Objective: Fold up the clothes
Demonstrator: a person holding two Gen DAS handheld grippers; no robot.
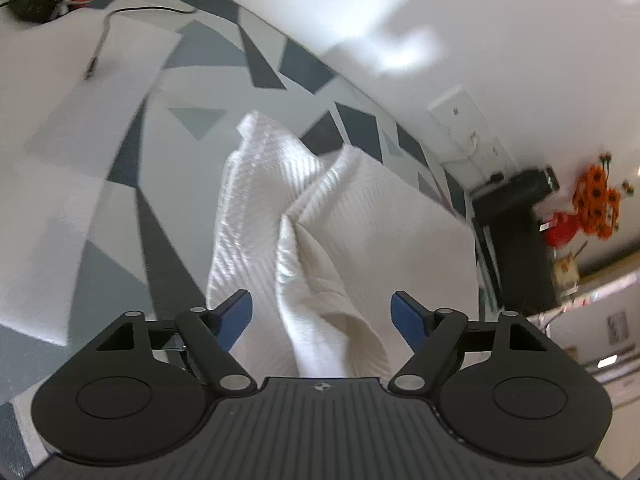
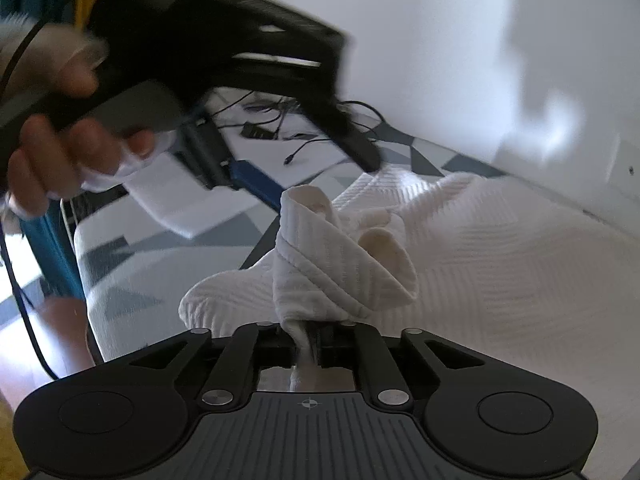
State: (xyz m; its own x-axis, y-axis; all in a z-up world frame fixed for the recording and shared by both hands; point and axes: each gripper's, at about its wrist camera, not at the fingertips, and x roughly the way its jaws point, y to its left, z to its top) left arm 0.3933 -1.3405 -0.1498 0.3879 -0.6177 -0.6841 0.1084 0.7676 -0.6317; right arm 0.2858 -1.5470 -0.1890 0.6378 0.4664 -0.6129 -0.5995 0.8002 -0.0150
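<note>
A white ribbed garment [image 1: 344, 220] lies bunched on a cover patterned with grey triangles [image 1: 120, 160]. In the left wrist view a raised fold of it runs between the blue pads [image 1: 236, 314], and my left gripper [image 1: 322, 314] is open around it without pinching. In the right wrist view my right gripper [image 2: 306, 332] is shut on a twisted, cuff-like end of the garment [image 2: 320, 264], which stands up in front of the jaws. The rest of the garment [image 2: 500, 248] spreads to the right. A person's hand [image 2: 60, 136] holds the left gripper, blurred, above the cloth at upper left.
Black cables and a small black box [image 1: 30, 6] lie at the far end of the cover. A white wall [image 1: 460, 20] runs along its far side. A black stand [image 1: 516, 216] and orange flowers [image 1: 596, 200] sit at the right. A blue frame [image 2: 52, 252] stands at left.
</note>
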